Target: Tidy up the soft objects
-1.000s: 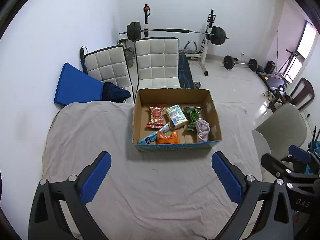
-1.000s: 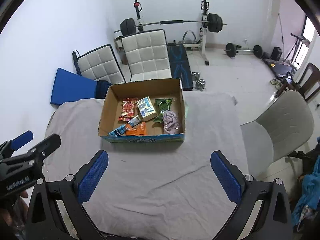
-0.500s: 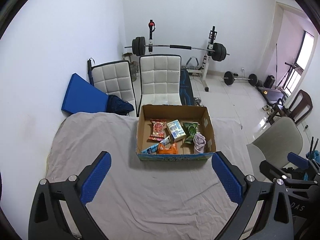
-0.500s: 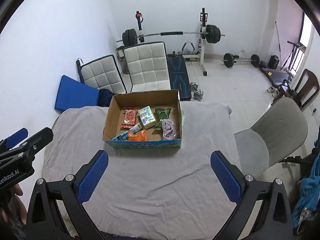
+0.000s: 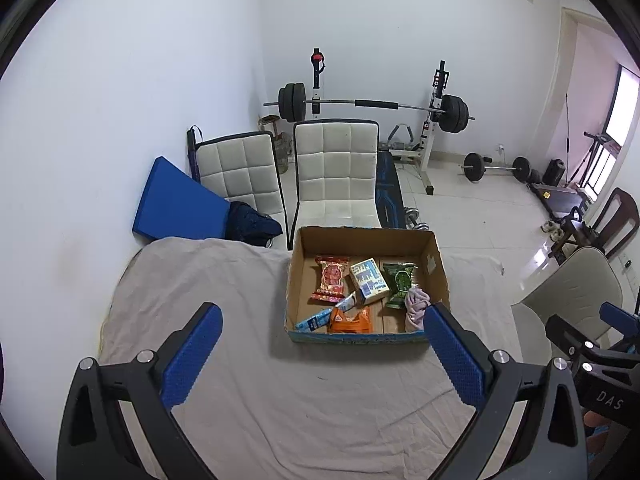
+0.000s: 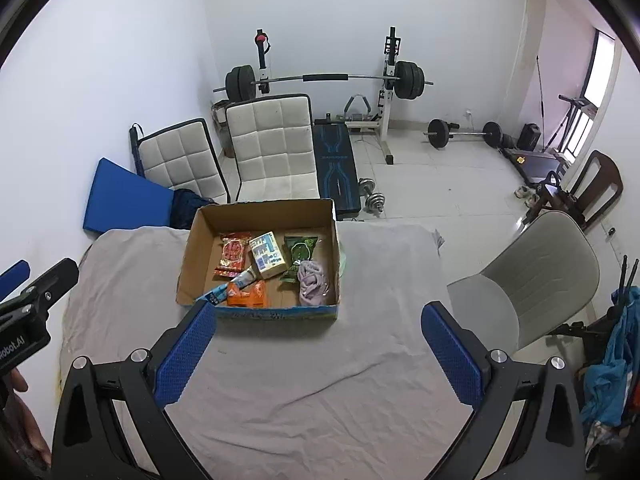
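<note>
An open cardboard box (image 5: 435, 268) (image 6: 191, 256) sits on a table under a grey cloth (image 5: 208, 280) (image 6: 380, 264). Inside lie a red snack bag (image 5: 330, 280) (image 6: 233, 254), a white-blue carton (image 5: 369, 280) (image 6: 267, 254), a green packet (image 5: 400, 282) (image 6: 299, 254), an orange packet (image 5: 350, 320) (image 6: 248, 295), a blue-white tube (image 5: 320, 318) (image 6: 236, 284) and a pink cloth (image 5: 416, 308) (image 6: 312, 282). My left gripper (image 5: 322, 354) and right gripper (image 6: 318, 350) are open and empty, held above the near cloth, back from the box.
Two white padded chairs (image 5: 336, 172) (image 6: 272, 144) and a blue mat (image 5: 176, 204) stand behind the table. A grey chair (image 6: 532, 276) is at the right. A barbell rack (image 6: 324, 78) and weights fill the far room.
Both grippers have pulled up and back from the box, which now looks smaller and farther. Nothing in the box has moved.
</note>
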Motion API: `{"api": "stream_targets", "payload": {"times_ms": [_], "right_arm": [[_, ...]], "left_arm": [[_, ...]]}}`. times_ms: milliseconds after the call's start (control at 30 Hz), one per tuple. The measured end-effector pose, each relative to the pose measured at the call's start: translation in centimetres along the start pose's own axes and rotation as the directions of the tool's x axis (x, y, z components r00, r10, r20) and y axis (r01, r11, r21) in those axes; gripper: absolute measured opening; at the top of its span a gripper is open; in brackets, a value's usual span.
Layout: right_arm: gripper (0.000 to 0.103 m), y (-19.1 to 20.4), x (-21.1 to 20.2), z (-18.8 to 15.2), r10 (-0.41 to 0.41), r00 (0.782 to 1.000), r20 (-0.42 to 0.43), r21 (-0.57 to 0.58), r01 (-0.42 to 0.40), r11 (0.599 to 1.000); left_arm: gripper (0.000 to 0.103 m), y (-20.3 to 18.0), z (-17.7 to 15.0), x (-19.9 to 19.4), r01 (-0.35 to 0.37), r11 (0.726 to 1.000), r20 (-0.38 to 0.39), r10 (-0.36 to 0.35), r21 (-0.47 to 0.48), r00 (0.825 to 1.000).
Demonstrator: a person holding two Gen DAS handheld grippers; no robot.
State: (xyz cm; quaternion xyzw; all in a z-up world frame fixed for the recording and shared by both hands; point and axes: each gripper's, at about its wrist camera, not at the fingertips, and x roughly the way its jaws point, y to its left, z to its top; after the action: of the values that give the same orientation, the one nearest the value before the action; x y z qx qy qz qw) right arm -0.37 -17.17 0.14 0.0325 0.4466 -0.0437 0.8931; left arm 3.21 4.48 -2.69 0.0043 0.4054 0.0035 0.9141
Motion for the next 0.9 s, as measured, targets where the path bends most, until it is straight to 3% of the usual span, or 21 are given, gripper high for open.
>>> {"api": "stream_targets", "payload": {"times_ms": [400,900], "right_arm": [[0.103,-0.2,1.3,1.3,0.002,1.0,0.005,0.006,-0.002,1.0],[0.103,-0.3,2.6,0.5,0.001,1.0,-0.026,0.017,0.0,1.0]], "left_arm": [[0.103,-0.3,0.4,1.4,0.014,1.0,-0.024,-0.014,0.0,1.0],[0.103,-0.7,-0.1,2.8,0.031,0.999,-0.069,-0.031,-0.009,0.997]]}}
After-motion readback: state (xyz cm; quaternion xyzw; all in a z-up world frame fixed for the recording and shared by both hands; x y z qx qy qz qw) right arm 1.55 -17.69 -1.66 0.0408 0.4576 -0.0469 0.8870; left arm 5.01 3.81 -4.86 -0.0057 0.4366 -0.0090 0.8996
